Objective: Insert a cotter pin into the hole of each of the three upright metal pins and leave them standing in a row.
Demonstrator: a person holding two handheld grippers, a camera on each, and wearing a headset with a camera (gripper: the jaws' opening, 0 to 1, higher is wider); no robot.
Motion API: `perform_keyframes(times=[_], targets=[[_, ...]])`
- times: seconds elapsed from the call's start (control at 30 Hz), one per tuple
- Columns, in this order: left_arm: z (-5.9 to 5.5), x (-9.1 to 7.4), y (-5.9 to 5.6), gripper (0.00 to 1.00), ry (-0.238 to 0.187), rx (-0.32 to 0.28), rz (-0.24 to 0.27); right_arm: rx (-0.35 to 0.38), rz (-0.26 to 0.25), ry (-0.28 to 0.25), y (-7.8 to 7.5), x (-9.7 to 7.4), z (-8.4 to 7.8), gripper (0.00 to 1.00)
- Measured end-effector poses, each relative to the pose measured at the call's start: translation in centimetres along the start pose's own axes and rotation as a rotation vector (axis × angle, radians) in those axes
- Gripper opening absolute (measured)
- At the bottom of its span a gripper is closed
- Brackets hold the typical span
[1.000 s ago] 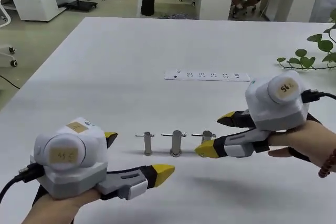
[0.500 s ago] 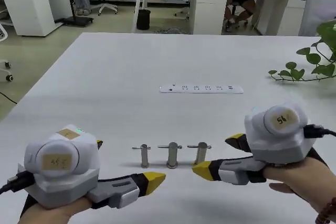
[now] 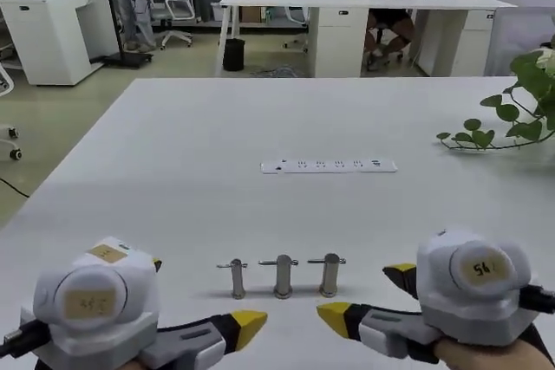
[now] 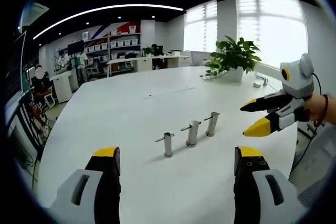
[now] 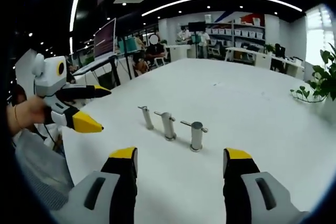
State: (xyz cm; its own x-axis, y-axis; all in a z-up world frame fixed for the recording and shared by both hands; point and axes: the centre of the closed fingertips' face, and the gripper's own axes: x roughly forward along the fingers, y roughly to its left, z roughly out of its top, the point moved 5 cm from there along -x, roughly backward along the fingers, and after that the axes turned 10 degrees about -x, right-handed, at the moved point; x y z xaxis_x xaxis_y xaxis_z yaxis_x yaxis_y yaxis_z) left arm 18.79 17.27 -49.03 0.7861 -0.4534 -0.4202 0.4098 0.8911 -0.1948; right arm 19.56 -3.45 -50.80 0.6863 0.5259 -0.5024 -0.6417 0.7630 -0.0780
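Three upright metal pins stand in a row on the white table: left pin (image 3: 237, 277), middle pin (image 3: 283, 275), right pin (image 3: 329, 274). A cotter pin crosses the top of each. The same row runs from the left pin (image 4: 167, 145) to the right pin (image 4: 212, 124) in the left gripper view, and from the left pin (image 5: 146, 117) to the right pin (image 5: 196, 136) in the right gripper view. My left gripper (image 3: 201, 294) (image 4: 176, 155) is open and holds nothing, near and left of the row. My right gripper (image 3: 366, 294) (image 5: 181, 155) is open too, near and right of it.
A white power strip (image 3: 329, 165) lies mid-table beyond the pins. A leafy plant (image 3: 512, 110) trails over the right edge. Past the table's (image 3: 173, 171) far edge are office desks and chairs. Each gripper shows in the other's view: right gripper (image 4: 253, 117), left gripper (image 5: 97, 108).
Both grippers have drawn back toward me, the right one away from the right pin. The head camera has tilted up. The three pins stand unmoved.
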Motion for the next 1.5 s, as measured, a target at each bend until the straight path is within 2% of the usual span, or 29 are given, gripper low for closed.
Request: perform_keyframes(times=[0.13,0.23,0.37,0.57,0.8,1.0,1.23,1.5], targets=[[-0.3,-0.1,-0.1,0.88,-0.003,-0.022,0.002,0.029,-0.022,-0.009,0.4,-0.4,-0.3,0.63],[-0.6,-0.2,-0.2,0.86,0.003,-0.015,0.005,0.040,-0.023,-0.026,0.6,-0.6,0.0,0.64],[-0.9,-0.2,-0.2,0.86,0.015,-0.011,0.010,0.025,-0.035,-0.032,0.9,-0.6,0.2,0.66],[-0.9,-0.4,0.1,0.87,0.022,-0.011,0.020,0.061,-0.020,-0.044,1.0,-0.2,0.3,0.68],[-0.6,-0.6,0.4,0.94,0.005,-0.020,0.027,0.043,-0.019,-0.050,1.1,-0.1,0.8,0.71],[-0.6,-0.6,0.2,0.98,0.001,-0.020,0.020,0.040,-0.017,-0.045,1.2,-0.1,0.7,0.72],[-0.6,-0.4,0.2,0.99,0.002,-0.020,0.019,0.037,-0.014,-0.047,1.2,0.0,0.8,0.72],[-0.6,-0.4,0.4,0.98,-0.002,-0.016,0.022,0.027,-0.019,-0.073,1.3,0.0,1.4,0.72]])
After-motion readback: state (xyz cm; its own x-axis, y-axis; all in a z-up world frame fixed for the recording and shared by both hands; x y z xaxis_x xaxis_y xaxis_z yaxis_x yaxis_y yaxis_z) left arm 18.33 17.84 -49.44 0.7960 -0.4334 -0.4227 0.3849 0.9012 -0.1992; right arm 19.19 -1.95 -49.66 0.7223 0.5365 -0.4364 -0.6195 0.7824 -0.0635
